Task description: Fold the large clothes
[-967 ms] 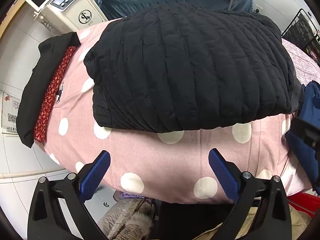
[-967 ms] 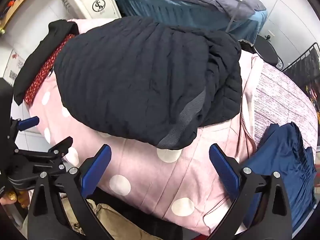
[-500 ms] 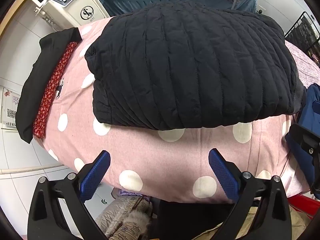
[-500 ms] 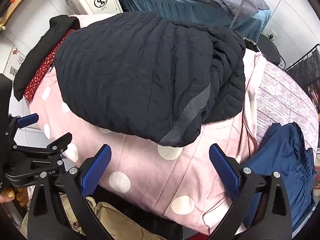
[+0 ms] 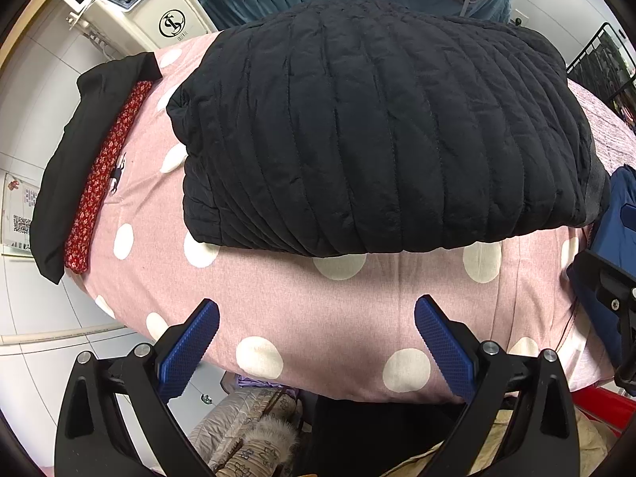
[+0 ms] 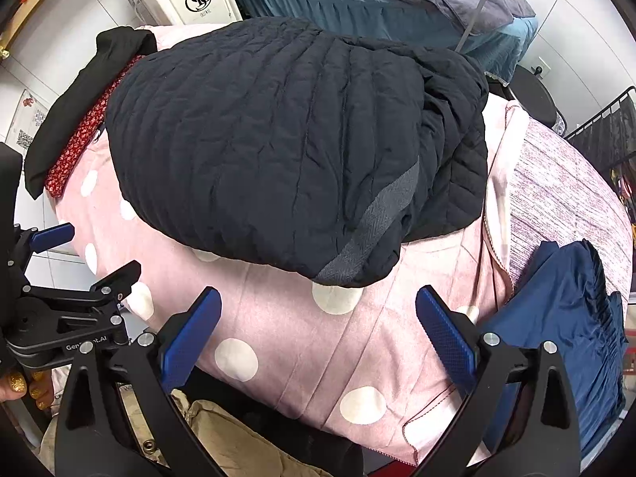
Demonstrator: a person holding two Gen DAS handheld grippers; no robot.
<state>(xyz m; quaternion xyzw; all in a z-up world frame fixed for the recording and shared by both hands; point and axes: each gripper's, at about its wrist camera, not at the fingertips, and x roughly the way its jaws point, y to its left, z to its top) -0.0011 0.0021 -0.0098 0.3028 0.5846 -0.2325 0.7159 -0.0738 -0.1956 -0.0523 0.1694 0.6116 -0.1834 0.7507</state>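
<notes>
Lying folded on the polka-dot bed [image 5: 318, 310] ahead of both sets of wide, empty fingers [image 5: 187, 348], the quilted jacket [image 5: 377, 139] looks puffy, light, slippery; best pinched at its hem corner [image 6: 349, 274].

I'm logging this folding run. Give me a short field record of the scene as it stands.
surface: pink polka-dot sheet
main garment: black quilted jacket, folded into a bulky rectangle on the sheet
left edge: black garment with red patterned lining
right edge: blue garment
left gripper: open, empty, short of the jacket
right gripper: open, empty, short of the jacket
behind: white machine, second bed
</notes>
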